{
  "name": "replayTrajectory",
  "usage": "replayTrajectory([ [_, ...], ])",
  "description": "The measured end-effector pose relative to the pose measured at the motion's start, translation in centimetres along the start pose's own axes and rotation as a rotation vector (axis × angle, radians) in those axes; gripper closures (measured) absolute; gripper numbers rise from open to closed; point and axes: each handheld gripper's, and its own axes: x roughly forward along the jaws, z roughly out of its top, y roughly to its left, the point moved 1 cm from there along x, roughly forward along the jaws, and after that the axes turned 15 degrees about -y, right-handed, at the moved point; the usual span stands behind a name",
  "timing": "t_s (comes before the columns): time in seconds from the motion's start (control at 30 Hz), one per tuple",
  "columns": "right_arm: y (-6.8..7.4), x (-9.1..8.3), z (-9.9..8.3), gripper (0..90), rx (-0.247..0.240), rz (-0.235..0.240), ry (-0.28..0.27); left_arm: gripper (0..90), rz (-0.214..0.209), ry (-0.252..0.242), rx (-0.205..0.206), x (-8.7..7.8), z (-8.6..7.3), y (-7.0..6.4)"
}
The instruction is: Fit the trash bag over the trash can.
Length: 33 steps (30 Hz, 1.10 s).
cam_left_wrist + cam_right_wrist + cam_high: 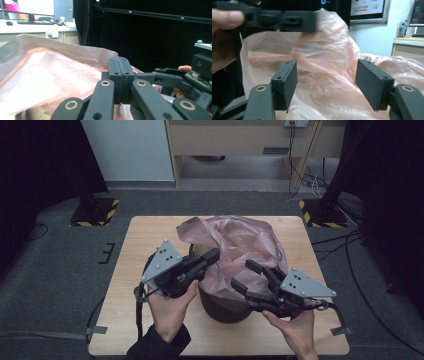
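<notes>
Nearby, pink bag [240, 245] over dark bin [225, 307]

Pink bag [240, 245] billows over dark bin [225, 307] at bench [145, 235] centre, blocking the middle. Left tongs [212, 255] and right tongs [245, 275] crowd the bag's near side. Bare bench strips left, right and along near edge allow passage.

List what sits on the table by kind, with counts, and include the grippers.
Pink plastic bag: 1
Dark round bin that the bag lines: 1
Handheld grippers: 2, the left gripper with its jaws together at the bag's edge, and the right gripper with its jaws apart beside the bag
Total: 4
</notes>
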Motion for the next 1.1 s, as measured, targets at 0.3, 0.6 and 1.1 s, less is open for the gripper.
replayTrajectory([
  [0.3, 0.2, 0.1, -0.5, 33.9, 0.0, 0.007, 0.019, 90.0, -0.002, -0.026, -0.007, -0.6, -0.5, 0.2],
  [0.6, -0.4, -0.7, -0.2, 34.1, -0.006, -0.032, 0.003, 90.0, 0.019, -0.053, -0.023, -2.8, -0.5, 0.7],
  [1.1, -4.3, -3.5, 0.2, 34.3, -0.044, -0.203, -0.002, 90.0, 0.033, -0.062, -0.057, -6.2, -4.1, 2.5],
])
